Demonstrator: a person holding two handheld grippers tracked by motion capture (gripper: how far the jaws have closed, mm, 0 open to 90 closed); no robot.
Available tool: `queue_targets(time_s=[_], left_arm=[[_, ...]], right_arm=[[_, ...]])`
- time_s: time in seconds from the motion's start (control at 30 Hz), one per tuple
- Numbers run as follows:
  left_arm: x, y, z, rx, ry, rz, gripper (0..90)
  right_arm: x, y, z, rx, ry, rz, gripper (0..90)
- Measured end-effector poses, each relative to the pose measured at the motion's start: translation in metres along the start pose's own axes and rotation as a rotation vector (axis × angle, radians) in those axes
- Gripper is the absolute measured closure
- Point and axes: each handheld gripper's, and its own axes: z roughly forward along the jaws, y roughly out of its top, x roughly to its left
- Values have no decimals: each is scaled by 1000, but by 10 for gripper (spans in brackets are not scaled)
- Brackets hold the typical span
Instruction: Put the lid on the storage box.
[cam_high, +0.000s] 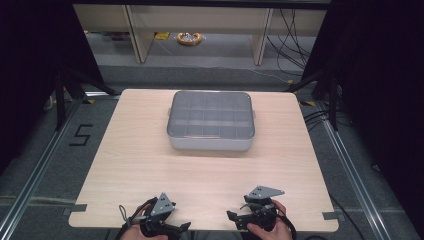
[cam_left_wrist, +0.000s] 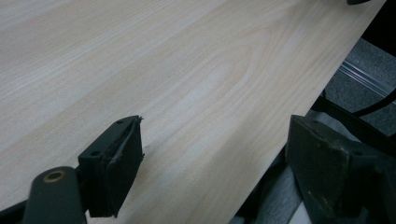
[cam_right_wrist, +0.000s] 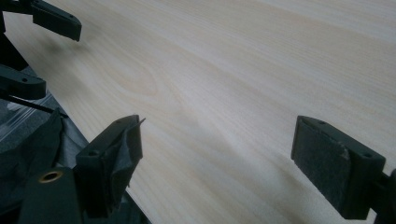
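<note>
A grey compartment box (cam_high: 210, 121) with a see-through lid sits shut on the far middle of the light wooden table (cam_high: 150, 160). Both grippers rest at the table's front edge, each in a person's hand. My left gripper (cam_high: 186, 228) points right along the edge, and in the left gripper view it (cam_left_wrist: 217, 126) stands open over bare wood and the table's edge. My right gripper (cam_high: 230, 215) points left toward it. In the right gripper view it (cam_right_wrist: 219, 123) is open over bare wood, with the left gripper's fingers (cam_right_wrist: 56, 21) farther off at the top left.
The box lies well away from both grippers, with bare tabletop between. Beyond the table are shelf legs (cam_high: 136, 35), a yellow roll (cam_high: 189, 38) on the floor and loose cables (cam_high: 295, 40). Metal rails (cam_high: 345, 165) run along both sides, and a floor mark "5" (cam_high: 80, 135) is at the left.
</note>
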Motion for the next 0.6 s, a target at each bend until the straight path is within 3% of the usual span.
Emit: queue_targets(time_s=[0.1, 0.17, 0.27, 0.4, 0.47, 0.53, 0.6], left_arm=[[2, 0, 0, 14, 10, 18, 185], [0, -1, 1, 2, 1, -24, 185], [3, 0, -1, 14, 14, 8, 185], [2, 0, 0, -6, 7, -12, 186], [3, 0, 0, -5, 7, -3, 187], [1, 0, 1, -8, 4, -29, 187], [2, 0, 1, -8, 4, -26, 187]], right_arm=[[1, -2, 1, -6, -5, 15, 175], [0, -1, 0, 11, -6, 4, 175], [0, -1, 1, 14, 0, 9, 175], [-1, -1, 1, 22, 23, 5, 175], [-1, -1, 1, 20, 17, 0, 175], [-1, -1, 1, 21, 13, 0, 175], [0, -2, 2, 9, -11, 0, 175]])
